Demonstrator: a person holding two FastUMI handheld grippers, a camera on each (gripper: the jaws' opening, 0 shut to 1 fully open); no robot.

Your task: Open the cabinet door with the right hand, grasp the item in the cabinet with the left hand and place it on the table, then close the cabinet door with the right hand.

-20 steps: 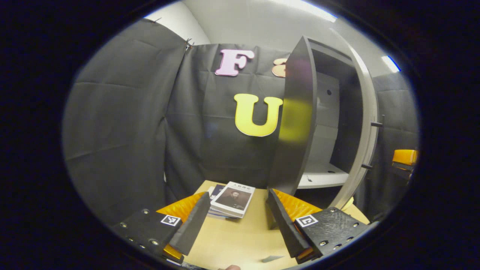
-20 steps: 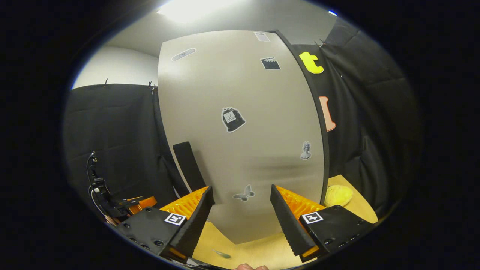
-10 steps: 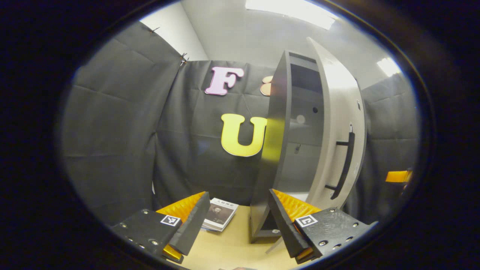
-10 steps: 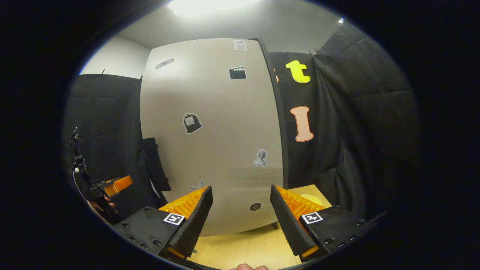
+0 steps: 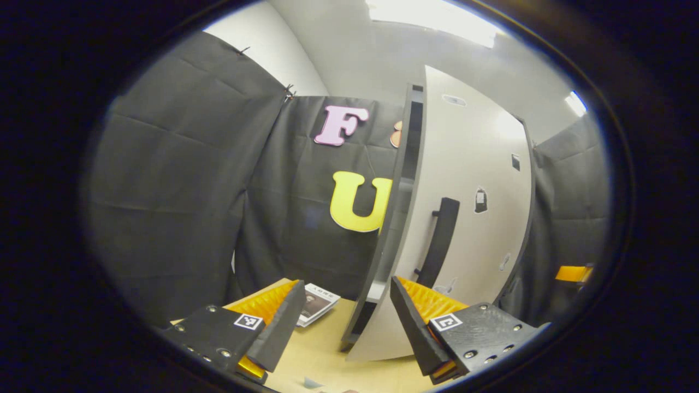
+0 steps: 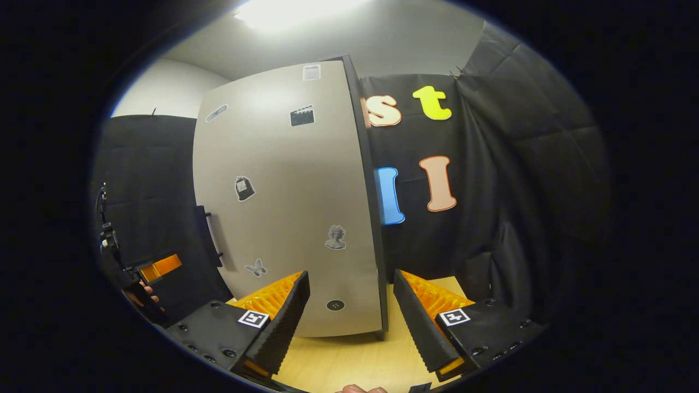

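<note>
Left tool (image 5: 344, 322), left gripper view: fingers spread wide, nothing between them, held above the light wooden bench (image 5: 322, 355). Just beyond its left finger (image 5: 278, 322) lies the task item, a small stack of booklets (image 5: 317, 303), flat on the bench near the bench's far edge, outside the cabinet and left of it.

Cabinet (image 5: 404, 218): dark carcass standing upright on the bench, seen nearly edge-on. Cabinet door (image 5: 469, 234), pale grey front, almost shut against the carcass; a narrow dark gap remains along the handle side, with a slice of a pale shelf visible low in the gap. Door handle (image 5: 438, 240): dark vertical bar, standing off the door on two short posts, untouched by either tool. Small stickers dot the door face.

Right tool (image 6: 349, 322), right gripper view: fingers likewise spread wide and gripping nothing, above the bench (image 6: 349, 360), pointed at the lower part of the door (image 6: 289, 207) near its hinged edge. Whether a finger touches the door I cannot tell. Stickers here include a clapperboard, a butterfly and a bust. Far left in this view, the other tool (image 6: 155, 268) and the hand (image 6: 143, 297) holding it, beside the handle (image 6: 210, 234).
</note>
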